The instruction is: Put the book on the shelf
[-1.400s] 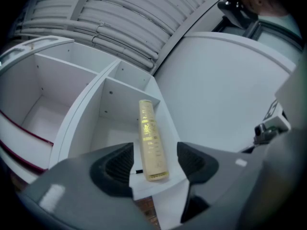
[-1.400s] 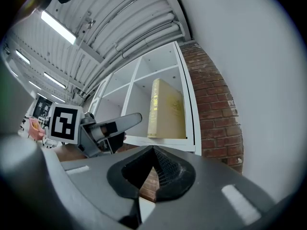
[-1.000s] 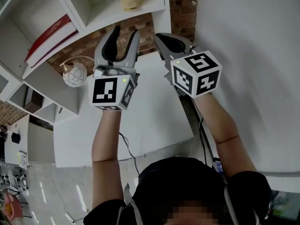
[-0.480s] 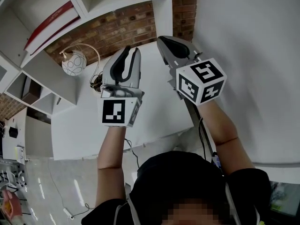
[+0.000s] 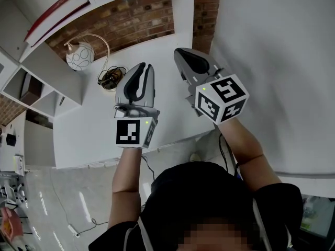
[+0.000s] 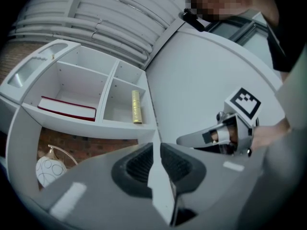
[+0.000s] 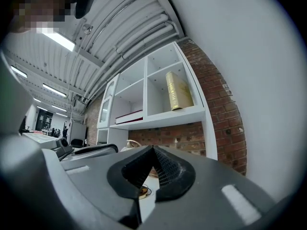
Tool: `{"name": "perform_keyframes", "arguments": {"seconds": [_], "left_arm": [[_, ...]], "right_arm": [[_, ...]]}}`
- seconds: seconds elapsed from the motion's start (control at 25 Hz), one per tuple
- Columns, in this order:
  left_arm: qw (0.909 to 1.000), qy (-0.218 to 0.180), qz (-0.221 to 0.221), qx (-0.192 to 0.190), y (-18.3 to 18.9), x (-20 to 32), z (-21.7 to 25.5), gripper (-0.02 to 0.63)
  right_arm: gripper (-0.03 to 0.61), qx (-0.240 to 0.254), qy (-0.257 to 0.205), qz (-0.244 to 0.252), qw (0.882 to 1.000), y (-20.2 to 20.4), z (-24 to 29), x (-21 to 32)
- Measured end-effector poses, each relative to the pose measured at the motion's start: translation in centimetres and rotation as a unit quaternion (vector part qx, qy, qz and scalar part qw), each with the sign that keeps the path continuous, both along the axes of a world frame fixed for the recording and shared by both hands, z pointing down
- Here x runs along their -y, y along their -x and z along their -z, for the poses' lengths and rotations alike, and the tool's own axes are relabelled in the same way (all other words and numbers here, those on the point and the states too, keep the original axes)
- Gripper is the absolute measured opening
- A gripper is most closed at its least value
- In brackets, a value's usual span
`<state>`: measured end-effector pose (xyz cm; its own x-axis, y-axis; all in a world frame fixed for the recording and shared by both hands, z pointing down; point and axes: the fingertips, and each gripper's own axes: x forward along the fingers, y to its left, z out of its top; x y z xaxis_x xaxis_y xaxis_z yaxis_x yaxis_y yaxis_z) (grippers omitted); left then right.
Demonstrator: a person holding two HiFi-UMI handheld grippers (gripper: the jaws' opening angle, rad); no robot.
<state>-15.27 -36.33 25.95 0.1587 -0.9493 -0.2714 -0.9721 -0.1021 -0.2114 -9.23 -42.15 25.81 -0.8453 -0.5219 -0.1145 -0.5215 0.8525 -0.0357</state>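
A gold book (image 6: 136,107) stands upright in the right-hand compartment of the white shelf (image 6: 120,123); the right gripper view also has this gold book (image 7: 178,91). Neither gripper touches it. A red and white book (image 6: 67,108) lies flat in the compartment to its left. My left gripper (image 5: 142,67) hangs over the white table, below the shelf. Its jaws are closing, nearly together, with nothing between them. My right gripper (image 5: 180,51) is beside it, shut and empty.
A lamp with a white globe (image 5: 78,55) and a coil of cable (image 5: 111,77) sit at the back of the white table (image 5: 94,135). A brick wall (image 5: 131,20) runs behind it. A plain white wall (image 5: 282,46) rises on the right.
Both grippers have drawn back and down from the shelf. The left jaws, wide apart a second ago, have come together. The gold book has left the head view.
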Motion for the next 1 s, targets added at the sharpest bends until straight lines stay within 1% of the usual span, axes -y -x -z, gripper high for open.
{"name": "perform_keyframes", "arguments": {"seconds": [0.12, 0.28, 0.48, 0.56, 0.76, 1.0], "left_arm": [[0.9999, 0.013, 0.003, -0.004, 0.1, -1.1, -1.4, 0.041], [0.9991, 0.031, 0.016, -0.022, 1.1, -2.7, -3.2, 0.031], [0.9973, 0.055, -0.01, -0.048, 0.8, -4.2, -6.3, 0.031], [0.9964, 0.068, -0.017, -0.049, 0.7, -4.9, -7.3, 0.031], [0.9946, 0.082, -0.021, -0.06, 0.9, -6.4, -9.0, 0.031], [0.9927, 0.094, -0.023, -0.071, 1.1, -7.9, -10.3, 0.031]], "right_arm": [[-0.003, -0.005, 0.013, 0.007, 1.0, 0.4, -1.6, -1.2], [-0.002, -0.01, 0.033, 0.016, 0.999, 1.1, -4.0, -2.9], [-0.003, -0.024, 0.064, 0.023, 0.997, 1.7, -7.6, -5.1], [-0.003, -0.029, 0.069, 0.024, 0.997, 2.0, -8.7, -6.2], [-0.003, -0.046, 0.079, 0.016, 0.996, 2.1, -10.9, -8.2], [-0.003, -0.043, 0.084, 0.003, 0.996, 1.3, -11.4, -9.2]]}}
